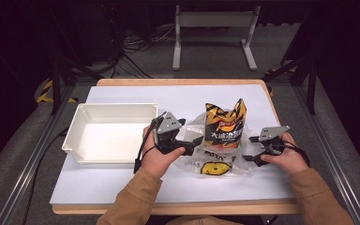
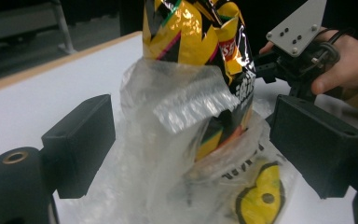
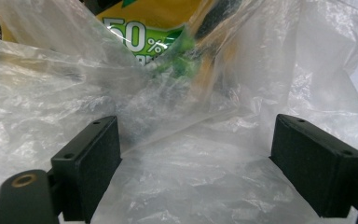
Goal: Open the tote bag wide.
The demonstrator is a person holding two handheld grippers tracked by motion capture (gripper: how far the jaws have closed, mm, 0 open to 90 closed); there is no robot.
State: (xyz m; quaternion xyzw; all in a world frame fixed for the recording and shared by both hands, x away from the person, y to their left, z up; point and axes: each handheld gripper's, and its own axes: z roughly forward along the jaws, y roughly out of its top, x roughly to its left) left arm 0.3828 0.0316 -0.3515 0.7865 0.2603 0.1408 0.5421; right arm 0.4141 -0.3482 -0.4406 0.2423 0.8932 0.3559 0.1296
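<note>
The snack bag (image 1: 224, 124) stands half inside the clear plastic bag (image 1: 215, 161), left tool (image 1: 193, 142) and right tool (image 1: 252, 158) both spread apart, so next comes regripping the plastic.

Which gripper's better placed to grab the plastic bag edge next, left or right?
Probably the right gripper: its open jaws sit low with the clear plastic bag film between them. The left gripper, also open, sits higher, facing the upright chip bag.

A dark room is seen around the white, wood-edged surface (image 1: 122, 187). Grey carpet (image 1: 206, 63), loose cables (image 1: 131, 42) and a grey metal stand (image 1: 213, 21) are seen behind it.
</note>
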